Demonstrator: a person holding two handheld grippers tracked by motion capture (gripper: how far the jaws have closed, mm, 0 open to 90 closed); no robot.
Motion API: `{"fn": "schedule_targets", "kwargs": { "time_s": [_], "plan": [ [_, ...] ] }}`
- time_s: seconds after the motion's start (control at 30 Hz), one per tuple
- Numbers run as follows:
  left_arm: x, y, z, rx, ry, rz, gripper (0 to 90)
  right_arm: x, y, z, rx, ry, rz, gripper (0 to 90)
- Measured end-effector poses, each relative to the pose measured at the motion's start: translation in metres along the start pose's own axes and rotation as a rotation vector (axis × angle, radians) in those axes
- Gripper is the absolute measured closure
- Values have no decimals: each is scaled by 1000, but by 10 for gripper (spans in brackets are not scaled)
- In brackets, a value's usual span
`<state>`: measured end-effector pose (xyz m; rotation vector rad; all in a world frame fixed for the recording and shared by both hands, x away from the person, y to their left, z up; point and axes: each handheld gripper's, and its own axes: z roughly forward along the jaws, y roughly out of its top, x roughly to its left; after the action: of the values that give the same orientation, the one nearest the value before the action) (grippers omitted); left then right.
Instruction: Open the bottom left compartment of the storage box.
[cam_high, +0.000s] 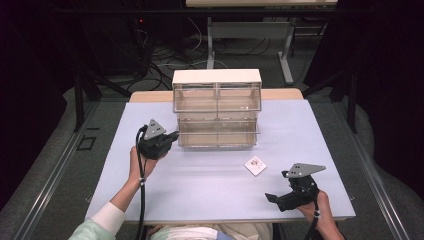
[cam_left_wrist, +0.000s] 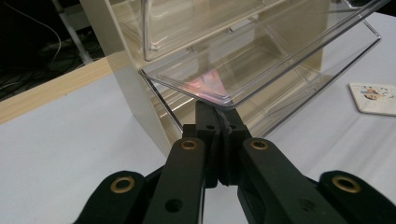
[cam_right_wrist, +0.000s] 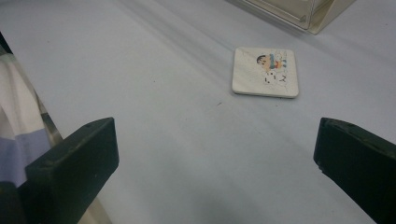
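Up close, the left gripper (cam_left_wrist: 218, 122) clamps the clear drawer's (cam_left_wrist: 261, 60) rim, hiding its tips; the right gripper (cam_right_wrist: 215, 154) gapes.

The table (cam_high: 200, 185) carries a pale lavender-white cover, with a light wood edge exposed at its far side. Behind it, tangled cables (cam_high: 165, 62) lie on the grey floor beside the metal legs of a second table (cam_high: 287, 52). Dark curtains flank both sides.
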<state>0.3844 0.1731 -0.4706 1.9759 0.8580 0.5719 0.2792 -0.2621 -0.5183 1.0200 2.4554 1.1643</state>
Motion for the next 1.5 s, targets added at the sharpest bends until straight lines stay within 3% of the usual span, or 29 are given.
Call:
{"fn": "schedule_targets", "kwargs": {
  "time_s": [0.13,0.3,0.5,0.9,0.93,1.13,1.17,1.47,1.5],
  "plan": [
    [3,3,1,-7,1,-8,900,1,0,2,-17,2,3,1],
    [11,6,2,-19,17,-33,900,1,1,1,8,3,-1,1],
    [14,11,4,-20,20,-33,900,1,0,4,-9,6,2,1],
    [19,17,8,-39,33,-40,900,-2,5,9,15,9,-7,1],
    [19,17,8,-39,33,-40,900,-1,4,12,-11,5,-4,1],
    [20,17,8,-49,46,-42,900,-1,7,11,16,2,-4,1],
    [22,17,7,-50,37,-58,900,-2,7,11,16,0,-1,1],
    [23,18,8,-56,35,-52,900,-3,8,15,17,-5,0,1],
    [22,18,9,-57,39,-49,900,-3,10,14,36,-1,-4,1]
  ]
}}
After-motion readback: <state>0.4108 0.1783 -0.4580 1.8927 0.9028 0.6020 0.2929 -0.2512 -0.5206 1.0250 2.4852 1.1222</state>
